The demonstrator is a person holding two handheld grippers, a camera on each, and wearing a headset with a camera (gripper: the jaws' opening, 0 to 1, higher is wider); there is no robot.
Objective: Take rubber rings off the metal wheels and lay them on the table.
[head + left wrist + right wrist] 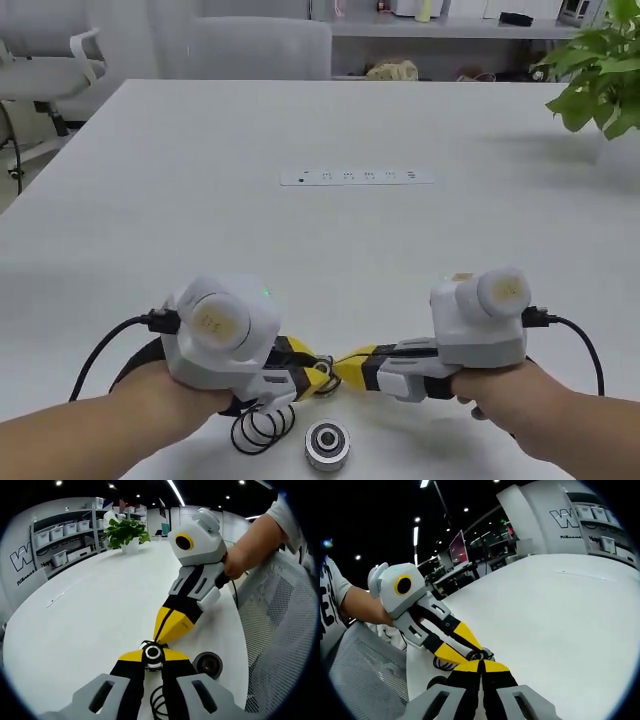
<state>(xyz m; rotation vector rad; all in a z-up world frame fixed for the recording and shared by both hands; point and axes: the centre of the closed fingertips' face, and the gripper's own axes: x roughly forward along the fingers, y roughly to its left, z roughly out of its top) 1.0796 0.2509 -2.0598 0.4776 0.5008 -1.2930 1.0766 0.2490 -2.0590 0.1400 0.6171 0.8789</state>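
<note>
left gripper (152,656) clamps metal wheel (152,653); closed right gripper (160,638) touches it.

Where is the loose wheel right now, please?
In the head view the loose wheel lies by the near edge of the table, just right of the rings, on the person's side of the left gripper holding a second wheel.

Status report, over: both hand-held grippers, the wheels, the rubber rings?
Left hand-held gripper shut on a metal wheel. Right hand-held gripper shut, tips at that wheel's rim. Loose rubber rings and second wheel on table. Nothing in the way.
</note>
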